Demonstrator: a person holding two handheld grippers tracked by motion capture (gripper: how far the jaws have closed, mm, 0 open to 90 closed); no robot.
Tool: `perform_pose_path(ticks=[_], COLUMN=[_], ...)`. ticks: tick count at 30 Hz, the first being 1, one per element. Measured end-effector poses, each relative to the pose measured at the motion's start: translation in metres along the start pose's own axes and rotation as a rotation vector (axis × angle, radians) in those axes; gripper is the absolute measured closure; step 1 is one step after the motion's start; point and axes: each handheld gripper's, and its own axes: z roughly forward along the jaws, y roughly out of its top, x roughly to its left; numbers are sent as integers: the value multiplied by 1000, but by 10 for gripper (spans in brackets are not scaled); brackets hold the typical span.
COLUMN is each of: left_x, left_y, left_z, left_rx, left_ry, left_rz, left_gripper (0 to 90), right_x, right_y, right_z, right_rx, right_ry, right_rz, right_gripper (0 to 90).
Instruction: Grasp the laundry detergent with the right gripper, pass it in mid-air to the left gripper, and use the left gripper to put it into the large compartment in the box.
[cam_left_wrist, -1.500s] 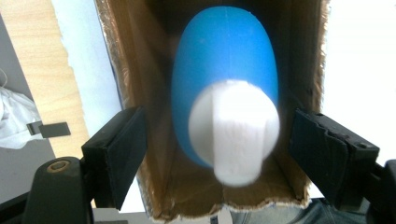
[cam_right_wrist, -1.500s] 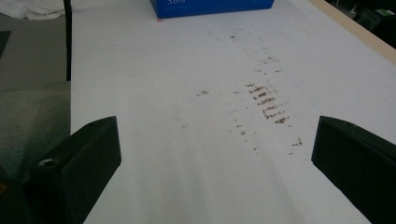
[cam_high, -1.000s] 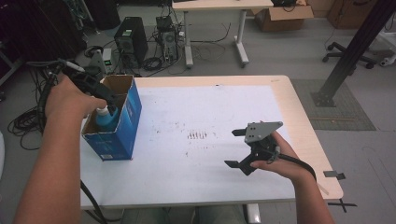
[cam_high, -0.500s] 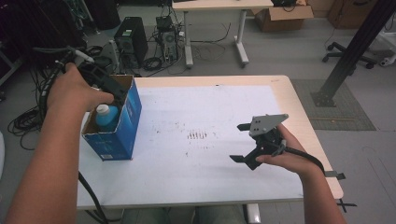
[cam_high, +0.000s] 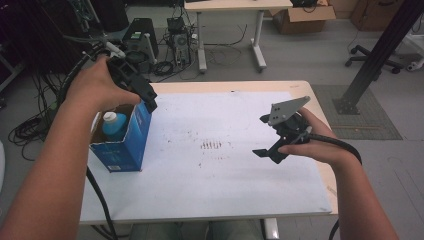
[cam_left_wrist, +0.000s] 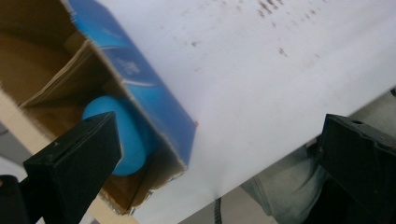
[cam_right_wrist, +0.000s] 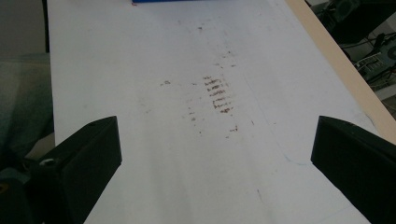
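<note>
An open blue cardboard box (cam_high: 125, 147) stands at the table's left edge with a white bottle with a blue cap (cam_high: 114, 125) upright inside it. My left gripper (cam_high: 148, 101) hangs above the box's far right corner. Its jaws have just been opening and now stand wide, with nothing between them. In the left gripper view the gripper (cam_left_wrist: 217, 135) looks down on the box (cam_left_wrist: 140, 79) and the blue cap (cam_left_wrist: 126, 140). My right gripper (cam_high: 261, 136) is held open in the air over the right half of the table. In the right gripper view the gripper (cam_right_wrist: 215, 135) holds nothing.
A white sheet (cam_high: 225, 185) with brown stains (cam_high: 212, 145) covers the wooden table (cam_high: 320, 107). The stains (cam_right_wrist: 217, 95) lie ahead of the right jaws. Cables and equipment (cam_high: 150, 45) sit on the floor behind. A black post (cam_high: 375, 55) stands at the right.
The left gripper has risen from the bottle in the box and drawn up and back, leaving the bottle inside. The right gripper has lifted higher above the table.
</note>
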Motion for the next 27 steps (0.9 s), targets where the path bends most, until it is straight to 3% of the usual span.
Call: perform_pose_path(ticks=[6, 8, 10, 11, 13, 23, 27], left_x=[-15, -24, -30, -36, -43, -68, -71], left_y=[5, 7, 9, 11, 13, 17, 18], left_z=[5, 7, 10, 13, 19, 50, 64], left_rx=[23, 23, 36, 37, 42, 103, 125], left_ry=[-34, -43, -68, -69, -77, -107, -104], left_rz=[176, 260, 318, 379, 448, 642, 693], left_gripper=[2, 2, 2, 3, 2, 2, 2], right_x=[-1, -3, -5, -6, -8, -15, -17], right_y=[12, 14, 16, 16, 18, 18, 16], right_z=[4, 8, 11, 13, 16, 31, 38], right_rx=[126, 157, 185, 193, 210, 342, 401], right_ry=[34, 44, 55, 59, 71, 142, 159], right_rz=[-54, -64, -69, -73, -83, -121, -124], right_gripper=[23, 25, 26, 26, 27, 32, 34])
